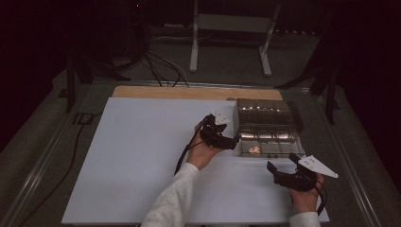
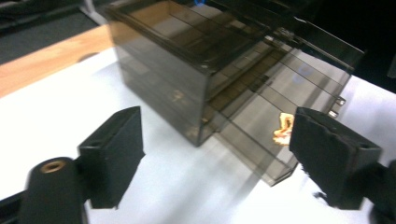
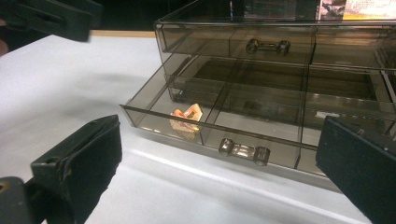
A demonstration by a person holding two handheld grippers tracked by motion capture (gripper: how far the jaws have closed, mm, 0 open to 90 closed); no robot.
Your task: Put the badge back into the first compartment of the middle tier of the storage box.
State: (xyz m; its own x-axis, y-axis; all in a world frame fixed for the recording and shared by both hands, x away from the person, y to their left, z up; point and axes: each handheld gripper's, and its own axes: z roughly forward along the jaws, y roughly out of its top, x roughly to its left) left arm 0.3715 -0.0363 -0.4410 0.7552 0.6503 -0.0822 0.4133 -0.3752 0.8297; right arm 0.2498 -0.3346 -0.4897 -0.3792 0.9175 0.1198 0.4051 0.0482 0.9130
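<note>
Smoked clear plastic formed the organiser (image 1: 263, 124), which stood near the far right corner of the white board (image 1: 132, 165). Its bottom drawer (image 3: 219, 126) was pulled out toward the person, and a small pink-orange item (image 3: 187, 116) lay in the drawer's left front compartment. The upper drawer (image 3: 233, 44) appeared closed.

The left gripper (image 1: 227, 137) hovered at the organiser's left front corner, jaws wide and empty. The right gripper (image 1: 283, 169) hung near the board's right front corner, just short of the open drawer, jaws likewise wide and holding nothing.

Judged from this layout, the step in hand was either picking the item out or pushing the drawer shut; the frames did not settle which. A pick would have called for a descent into the compartment between the dividers, with narrowed jaws. A close would have called for a square push on the drawer handle (image 3: 244, 151), with the other gripper bracing the case.

The item was too small and blurred to identify. The right end of the drawer was cut off in the right gripper view, and the tinted walls obscured the rear compartments.
</note>
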